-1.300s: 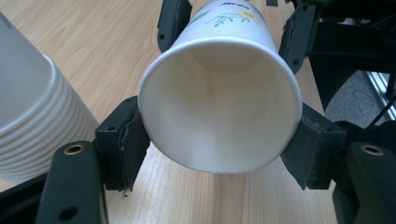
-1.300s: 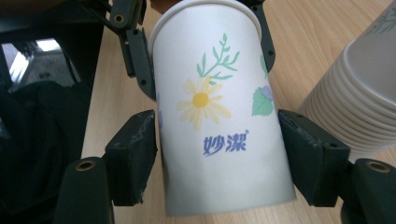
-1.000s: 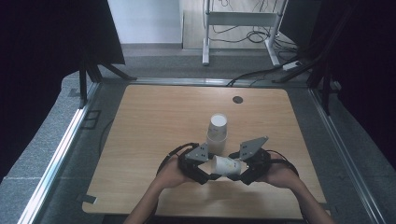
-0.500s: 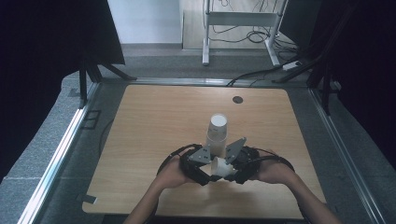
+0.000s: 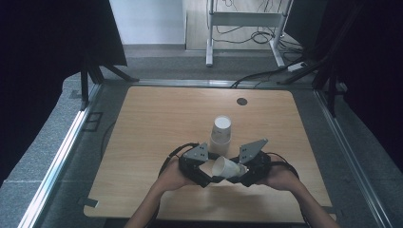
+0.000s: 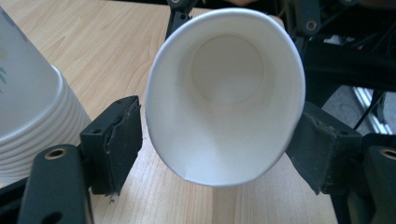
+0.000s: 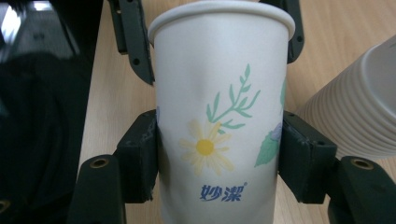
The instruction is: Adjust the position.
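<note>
Since a second ago your right tool [image 5: 240, 172] has swung the paper cup [image 5: 227, 167] mouth-first toward your left tool [image 5: 203, 173], right clamped on its body, left jaws apart beside its rim: handover pending

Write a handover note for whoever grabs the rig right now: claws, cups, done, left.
Right claw: shut on the paper cup, squeezing its wall; cup lies sideways between both hands.
Left claw: jaws flank the cup's open rim; contact not clear.
Cup stack: upside down on the table, just behind the claws.
Done: one cup is off the stack.
Left: probably set it down; nothing placed yet.
</note>
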The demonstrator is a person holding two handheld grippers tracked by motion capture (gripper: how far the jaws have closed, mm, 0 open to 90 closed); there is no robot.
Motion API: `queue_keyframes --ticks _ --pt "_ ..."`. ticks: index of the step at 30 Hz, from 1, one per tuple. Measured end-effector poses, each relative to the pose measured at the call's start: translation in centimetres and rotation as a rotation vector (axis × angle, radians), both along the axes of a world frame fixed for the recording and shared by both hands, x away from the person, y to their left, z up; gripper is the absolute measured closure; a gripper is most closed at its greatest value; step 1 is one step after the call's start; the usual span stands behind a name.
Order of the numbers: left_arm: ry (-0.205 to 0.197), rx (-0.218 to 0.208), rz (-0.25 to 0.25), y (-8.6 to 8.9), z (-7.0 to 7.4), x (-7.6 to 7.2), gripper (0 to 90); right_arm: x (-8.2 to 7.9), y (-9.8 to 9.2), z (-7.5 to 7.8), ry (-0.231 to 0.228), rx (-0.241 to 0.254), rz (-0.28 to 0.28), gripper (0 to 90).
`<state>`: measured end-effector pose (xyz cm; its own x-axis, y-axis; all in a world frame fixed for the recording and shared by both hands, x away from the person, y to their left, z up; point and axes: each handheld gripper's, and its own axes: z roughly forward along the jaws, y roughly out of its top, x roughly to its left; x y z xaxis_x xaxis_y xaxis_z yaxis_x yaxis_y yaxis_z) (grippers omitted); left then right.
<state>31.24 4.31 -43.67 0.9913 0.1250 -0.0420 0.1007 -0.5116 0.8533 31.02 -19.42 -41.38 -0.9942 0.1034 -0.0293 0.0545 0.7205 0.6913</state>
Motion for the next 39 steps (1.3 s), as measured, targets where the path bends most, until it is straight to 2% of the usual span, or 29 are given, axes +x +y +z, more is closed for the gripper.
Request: queue_keyframes --ticks 3,7,14,18,24,34,39 --pt "0.006 -0.014 0.001 0.0 0.1 0.0 21.2 0.0 -0.4 -0.5 0.010 0.070 -0.011 36.5" --pt "0.004 -0.029 -0.002 0.0 0.2 0.0 21.2 -0.1 -0.8 -1.3 0.025 0.132 -0.026 36.5" --pt "0.009 -0.041 0.002 0.0 0.3 0.0 22.6 -0.2 -1.0 -2.5 0.033 0.227 -0.044 36.4" --pt "0.006 -0.034 -0.003 0.0 0.3 0.0 25.4 -0.3 -1.0 -2.9 0.038 0.260 -0.047 36.4" --pt "-0.004 -0.022 -0.007 0.0 0.3 -0.1 28.5 -0.3 -0.9 -3.1 0.037 0.259 -0.044 36.4" --pt "-0.027 0.015 -0.016 -0.3 0.7 -0.2 30.1 -0.3 -0.7 -3.0 0.021 0.220 -0.036 34.2" --pt "-0.034 0.043 -0.011 -0.2 0.9 -0.2 30.1 -0.2 -0.7 -2.9 0.017 0.211 -0.048 25.8"
